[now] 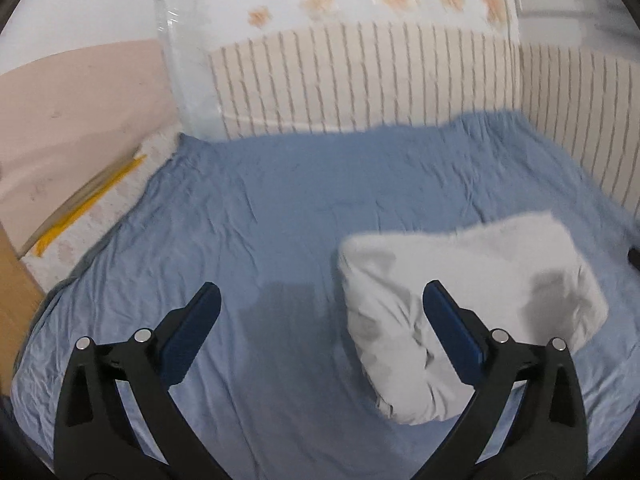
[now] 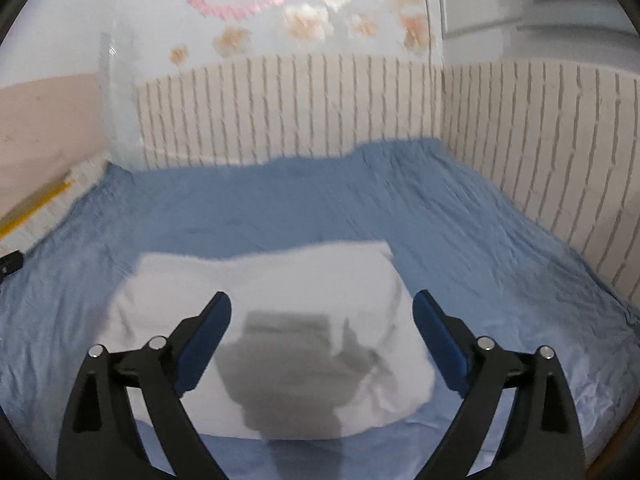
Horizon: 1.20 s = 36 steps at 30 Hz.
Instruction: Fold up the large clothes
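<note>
A white garment (image 1: 472, 304), folded into a thick rectangle, lies on the blue bedsheet (image 1: 280, 200). In the left wrist view it sits to the lower right, partly behind the right finger. My left gripper (image 1: 320, 300) hovers above the sheet with its jaws wide apart and nothing between them. In the right wrist view the same white garment (image 2: 272, 312) lies straight below and ahead of my right gripper (image 2: 322, 308), which also stands open and empty above it. Gripper shadows fall on the cloth. The blue sheet (image 2: 480, 220) surrounds the bundle.
A beige slatted padded headboard (image 2: 320, 108) lines the far and right sides of the bed. At the left edge lie a patterned mattress border with a yellow strip (image 1: 88, 204) and a pinkish wall. A small dark object (image 2: 10, 264) sits at the left edge.
</note>
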{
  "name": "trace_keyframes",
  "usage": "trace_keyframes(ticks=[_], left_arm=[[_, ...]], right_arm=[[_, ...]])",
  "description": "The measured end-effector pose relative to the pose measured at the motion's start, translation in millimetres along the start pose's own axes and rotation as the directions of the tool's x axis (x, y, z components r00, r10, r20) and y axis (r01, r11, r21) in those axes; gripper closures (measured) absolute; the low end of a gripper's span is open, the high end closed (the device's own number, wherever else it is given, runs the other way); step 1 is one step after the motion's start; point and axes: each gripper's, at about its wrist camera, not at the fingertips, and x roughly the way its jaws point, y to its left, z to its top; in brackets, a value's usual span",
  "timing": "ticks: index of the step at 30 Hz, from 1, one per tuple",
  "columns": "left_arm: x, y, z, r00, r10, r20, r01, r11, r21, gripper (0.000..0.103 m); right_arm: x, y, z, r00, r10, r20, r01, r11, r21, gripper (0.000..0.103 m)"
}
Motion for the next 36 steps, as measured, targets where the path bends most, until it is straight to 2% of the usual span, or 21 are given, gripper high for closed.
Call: trace_keyframes(ticks=[2,5,10,15,25,32,34,36], left_arm=[[-14.5,16.9,14.5,0.999,0.025,0.028,-0.025,1.0,-0.018,0.003],[-38.1,35.0,26.7,0.998,0.04,0.058,-0.038,0.999,-0.034,0.003],[-69.5,62.4,35.8,0.996,0.033,0.078,-0.028,0.998,-0.059,0.003],[-80.9,70.7,29.2,0.997,0.04,0.065,-0.035,0.996,-0.08,0.003],[-132.3,89.6,4.4,0.988,0.094,0.125,-0.087,0.994,-0.065,0.003],[-156.7,94.6,-13.1,0.987,0.067,0.144,-0.058,0.996,-0.068,0.003],[-161.4,93.9,-12.7,0.985,0.052,0.167,-0.041,0.997,-0.071,0.003],[-168.8,94.2,-8.5,0.975,0.072,0.208,-0.059,0.996,-0.068,0.003]], right_arm=[[-15.0,13.0,8.5,1.0,0.009,0.03,-0.01,1.0,0.004,0.003],[-43.0,30.4,15.7,0.997,0.015,0.072,-0.017,1.0,0.022,0.002],[-68.4,55.0,23.9,0.999,0.007,0.05,-0.01,0.998,0.057,0.002],[-83.1,75.0,20.9,0.999,0.019,0.03,-0.022,0.997,0.079,0.002],[-108.9,108.3,15.8,0.999,0.044,0.024,-0.045,0.996,0.079,0.002],[-127.4,139.9,11.3,1.0,0.007,0.017,-0.007,1.0,0.004,0.002],[-134.6,150.4,13.7,1.0,0.002,0.031,-0.002,1.0,-0.02,0.002],[-144.0,161.4,19.8,0.998,0.005,0.061,-0.002,0.999,-0.048,0.002]])
